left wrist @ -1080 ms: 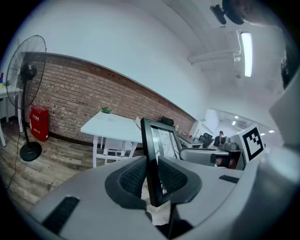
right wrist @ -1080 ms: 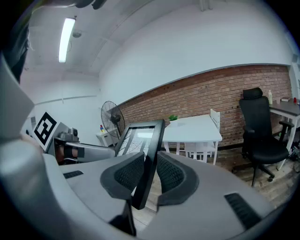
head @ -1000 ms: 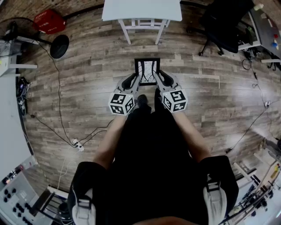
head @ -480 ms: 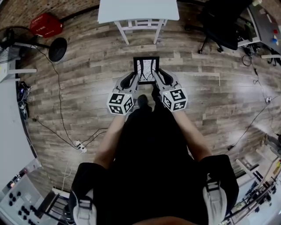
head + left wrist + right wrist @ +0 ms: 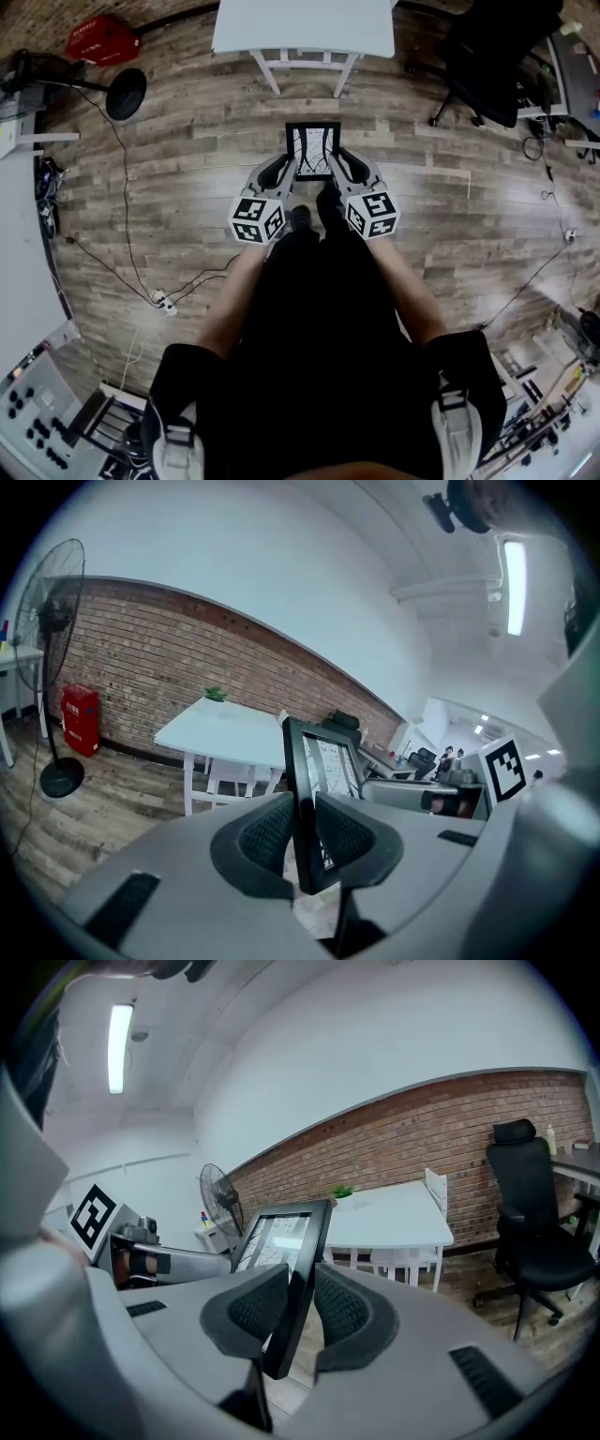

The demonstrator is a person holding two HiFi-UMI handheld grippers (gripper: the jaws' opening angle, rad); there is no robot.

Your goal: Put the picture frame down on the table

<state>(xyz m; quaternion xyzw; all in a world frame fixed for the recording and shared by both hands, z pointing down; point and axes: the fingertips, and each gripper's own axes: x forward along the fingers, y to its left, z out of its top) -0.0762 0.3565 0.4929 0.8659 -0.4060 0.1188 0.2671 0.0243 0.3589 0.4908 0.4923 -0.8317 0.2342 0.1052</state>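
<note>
**Head view.** The picture frame [image 5: 313,148] is held in the air above the wooden floor [image 5: 187,178]. It is just beyond the person's legs and on the near side of the white table [image 5: 305,23], not touching it. The left gripper [image 5: 292,169] holds the frame's left edge and the right gripper [image 5: 335,169] holds its right edge. A black office chair [image 5: 487,56] stands at far right.

**Left gripper view.** Both jaws are clamped on the frame's black border, which stands between the two textured pads [image 5: 267,832]. The table lies beyond the frame. A standing fan [image 5: 47,621] and a red box [image 5: 80,719] are at far left, against the brick wall [image 5: 187,658].

**Right gripper view.** The jaws are closed on the opposite border, and the frame tilts to the left. The table is behind it, carrying a small green plant [image 5: 343,1191]. The office chair is at right.
</note>
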